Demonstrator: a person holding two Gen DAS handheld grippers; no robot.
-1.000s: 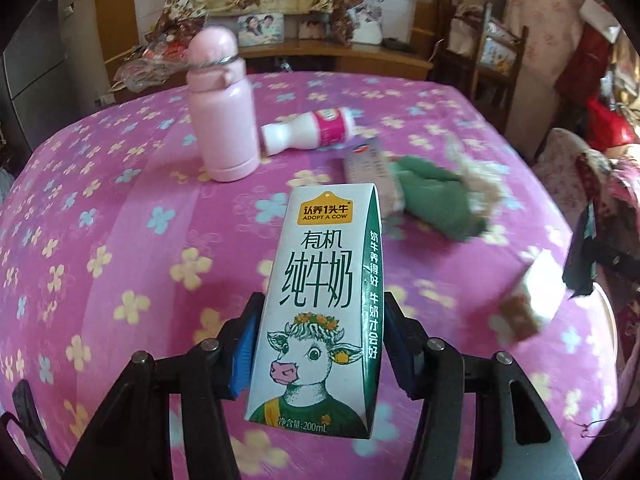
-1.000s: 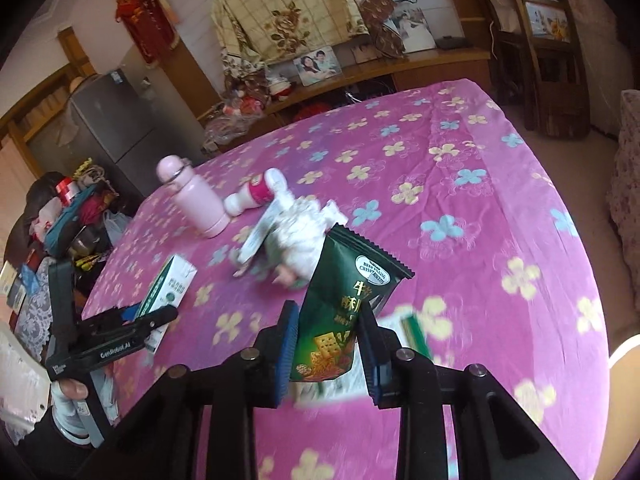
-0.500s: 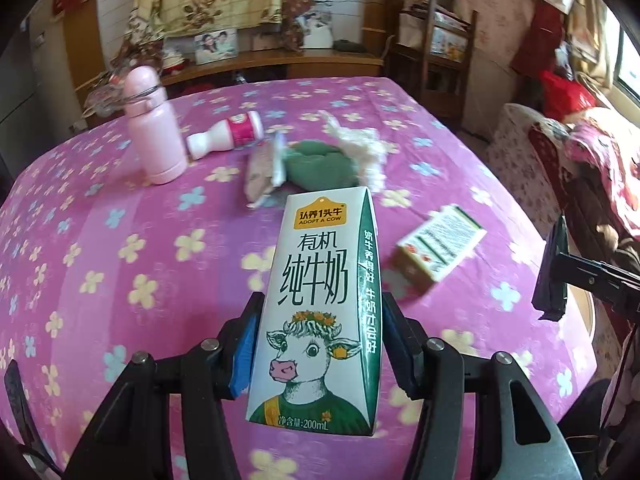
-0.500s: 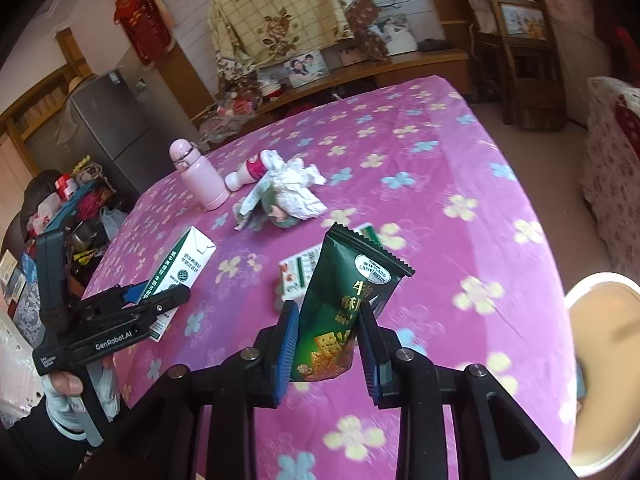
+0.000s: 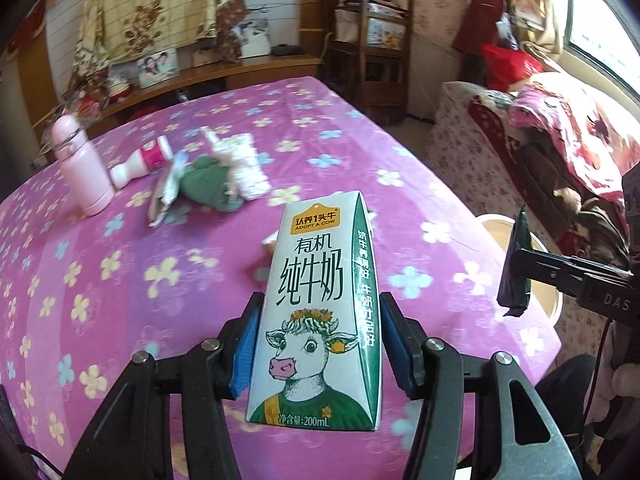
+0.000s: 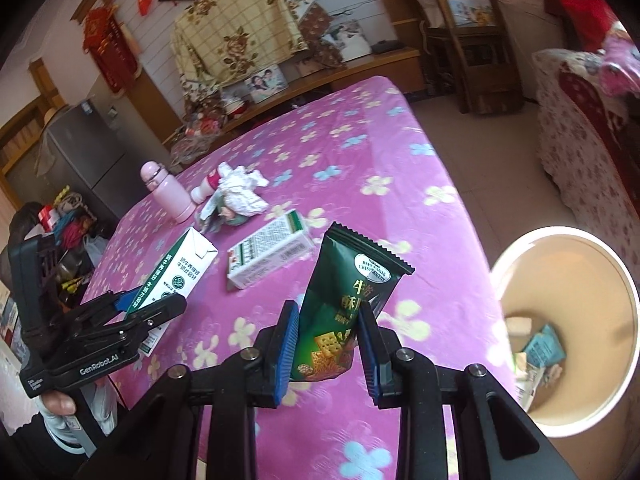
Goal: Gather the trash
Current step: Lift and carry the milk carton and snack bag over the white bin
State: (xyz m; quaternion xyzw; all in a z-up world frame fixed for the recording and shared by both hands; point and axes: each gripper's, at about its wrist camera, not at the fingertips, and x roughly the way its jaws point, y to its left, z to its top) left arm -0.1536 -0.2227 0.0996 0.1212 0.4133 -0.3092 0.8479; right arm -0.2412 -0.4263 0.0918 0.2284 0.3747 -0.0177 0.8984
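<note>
- Left wrist view: the left gripper (image 5: 320, 344) has its blue pads clamped on the sides of a white and green milk carton (image 5: 320, 312), which stands upright between the jaws, cow picture facing the camera.
- Beyond those jaws spreads a table (image 5: 120, 288) under a pink cloth printed with yellow, white and blue flowers.
- Farther out and to the left of the jaws stand a pink flask (image 5: 82, 168), a small white bottle (image 5: 142, 162) lying on its side, a green cloth (image 5: 208, 188) and crumpled white tissue (image 5: 246, 164), all close together.
- Right wrist view: the right gripper (image 6: 328, 344) is closed on a dark green snack wrapper (image 6: 348, 308), gripped near its lower end and tilted a little to the right.
- Ahead of these jaws a second carton (image 6: 268, 256) lies flat on the cloth.
- To the right of the jaws, off the table's edge and lower, sits a round white bin (image 6: 568, 320) with some scraps already inside.
- Behind the table run a low wooden shelf (image 6: 360, 66) with framed photos, a floral checked cloth (image 6: 236, 36) hung above it, a grey fridge (image 6: 80, 156) at far left and a wooden chair (image 6: 468, 36) at right.
- Pale tiles cover the floor (image 6: 500, 152).
</note>
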